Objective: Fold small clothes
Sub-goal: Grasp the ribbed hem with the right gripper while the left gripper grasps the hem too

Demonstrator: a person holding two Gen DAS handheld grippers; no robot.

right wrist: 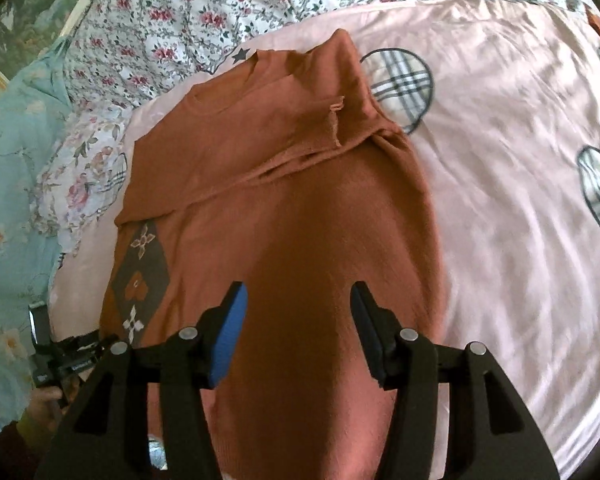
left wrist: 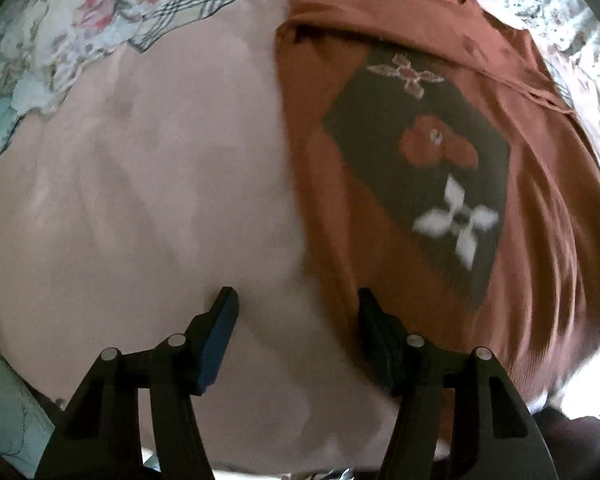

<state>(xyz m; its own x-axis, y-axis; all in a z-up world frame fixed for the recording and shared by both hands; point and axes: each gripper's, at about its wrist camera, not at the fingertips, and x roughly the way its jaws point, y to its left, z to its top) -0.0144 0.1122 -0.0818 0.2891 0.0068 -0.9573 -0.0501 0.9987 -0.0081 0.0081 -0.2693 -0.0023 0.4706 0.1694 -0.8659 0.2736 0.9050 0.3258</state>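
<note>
Sweater (right wrist: 300,216), rust-orange knit, lies spread flat on a pink sheet (right wrist: 500,184) that covers a bed. Its neck end points away from the right wrist camera, and one sleeve (right wrist: 300,120) is folded across the chest. Near the sweater's left edge in that view sits a dark diamond patch (right wrist: 140,276) holding a pink flower, an orange heart and a white flower. The right tongs (right wrist: 298,300) hang over the lower middle of the sweater, their jaws standing about halfway apart with nothing between them and no cloth pinched. The left tongs (left wrist: 296,300) hover above the sweater's side edge: one finger is over bare pink sheet, the other over the orange knit, jaws likewise parted and gripping nothing. This view is blurred. Plaid heart prints (right wrist: 404,84) mark the sheet beside the sweater. A floral quilt (right wrist: 204,4) is bunched beyond the far end of the sheet. At the lower left of the right wrist view a hand (right wrist: 46,400) holds the dark body of the other tool.
</note>
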